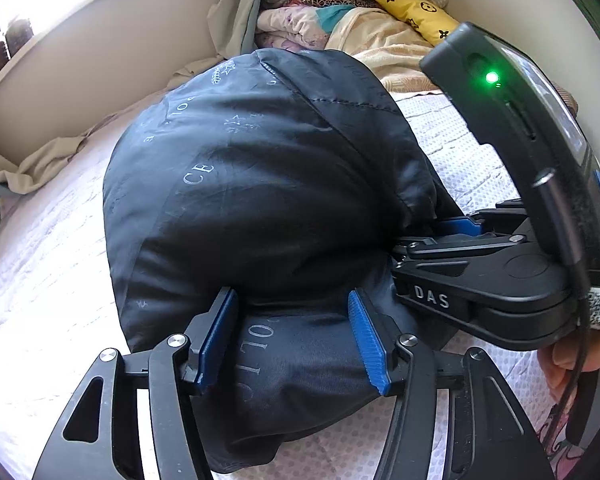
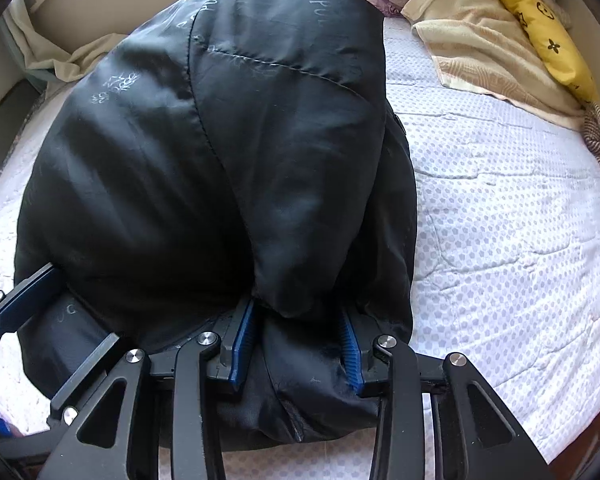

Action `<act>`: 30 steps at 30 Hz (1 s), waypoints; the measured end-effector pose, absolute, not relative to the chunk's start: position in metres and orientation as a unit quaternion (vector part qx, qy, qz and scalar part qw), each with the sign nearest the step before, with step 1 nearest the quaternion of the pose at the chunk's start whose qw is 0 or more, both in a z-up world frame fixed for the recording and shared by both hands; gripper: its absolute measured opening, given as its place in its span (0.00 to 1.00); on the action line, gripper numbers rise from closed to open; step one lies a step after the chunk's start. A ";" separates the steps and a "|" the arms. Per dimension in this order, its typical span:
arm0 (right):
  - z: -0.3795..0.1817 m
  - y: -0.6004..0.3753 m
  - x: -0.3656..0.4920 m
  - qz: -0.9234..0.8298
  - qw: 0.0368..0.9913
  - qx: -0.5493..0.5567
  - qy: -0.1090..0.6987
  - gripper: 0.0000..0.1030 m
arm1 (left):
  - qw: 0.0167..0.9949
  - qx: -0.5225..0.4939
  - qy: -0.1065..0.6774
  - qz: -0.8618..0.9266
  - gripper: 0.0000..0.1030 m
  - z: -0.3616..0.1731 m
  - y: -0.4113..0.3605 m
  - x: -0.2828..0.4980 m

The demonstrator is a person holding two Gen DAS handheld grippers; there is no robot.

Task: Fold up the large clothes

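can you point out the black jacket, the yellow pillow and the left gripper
black jacket (image 1: 260, 184): left wrist view, on the puffy top of the bundle
yellow pillow (image 2: 548, 28): right wrist view, on its printed face
left gripper (image 1: 296, 336): left wrist view, between the blue pads, over jacket fabric

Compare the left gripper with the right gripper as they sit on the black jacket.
The left gripper stands wider, its pads barely pressing the black jacket; the right gripper is narrower, pinching a bunched fold. Both meet the jacket's near edge on the bed.
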State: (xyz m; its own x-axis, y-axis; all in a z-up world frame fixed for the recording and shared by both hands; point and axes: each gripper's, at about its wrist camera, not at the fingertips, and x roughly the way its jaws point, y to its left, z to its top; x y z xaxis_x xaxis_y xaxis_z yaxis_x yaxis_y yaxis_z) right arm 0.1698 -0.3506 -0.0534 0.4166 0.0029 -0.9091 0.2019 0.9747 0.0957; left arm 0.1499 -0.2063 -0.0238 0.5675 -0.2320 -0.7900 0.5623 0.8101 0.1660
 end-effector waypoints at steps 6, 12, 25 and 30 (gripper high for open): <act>-0.055 -0.352 0.173 -0.059 0.836 0.103 0.536 0.33 | 0.860 0.211 0.408 -0.221 0.61 -0.023 -0.212 0.149; -0.057 -0.357 0.169 -0.055 0.836 0.109 0.535 0.33 | 0.858 0.223 0.414 -0.209 0.62 -0.024 -0.219 0.150; -0.037 -0.384 0.155 -0.020 0.841 0.165 0.515 0.37 | 0.855 0.230 0.422 -0.194 0.63 -0.020 -0.223 0.152; -0.004 -0.381 0.138 -0.029 0.862 0.148 0.483 0.52 | 0.858 0.224 0.420 -0.195 0.63 -0.019 -0.219 0.154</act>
